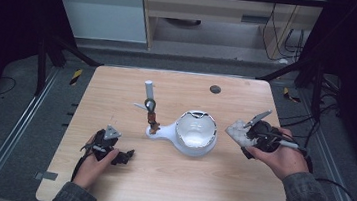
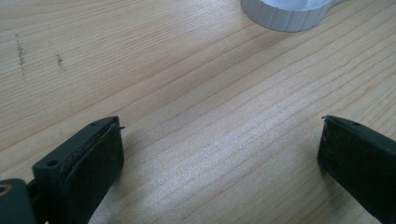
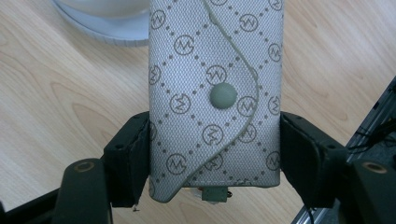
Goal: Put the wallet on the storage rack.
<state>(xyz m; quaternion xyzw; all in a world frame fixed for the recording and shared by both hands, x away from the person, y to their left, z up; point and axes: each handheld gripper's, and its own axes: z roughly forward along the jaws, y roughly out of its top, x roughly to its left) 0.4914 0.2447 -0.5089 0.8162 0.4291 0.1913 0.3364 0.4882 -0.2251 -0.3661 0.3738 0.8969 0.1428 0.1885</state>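
The right gripper (image 3: 215, 154) has its jaws pinching a grey fabric pouch (image 3: 215, 93) by its two long edges, one black pad flat against each side. The pouch stands straight out from between the jaws, patterned with dotted diamonds and small round logos, its curved flap fastened by a grey snap button just beyond the pads. In the high view this gripper (image 1: 243, 132) is carried above the wooden surface (image 1: 173, 180), the pouch (image 1: 236, 132) sticking out towards the white bowl-shaped holder (image 1: 194, 134), which lies just past the pouch's far end. The left gripper (image 2: 219, 144) rests low over the surface with its jaws spread wide, only bare wood grain between them; ahead of them and well apart is the ribbed white rim of the holder (image 2: 285, 16). Beyond the holder, a key ring on a small stand (image 1: 150, 108).
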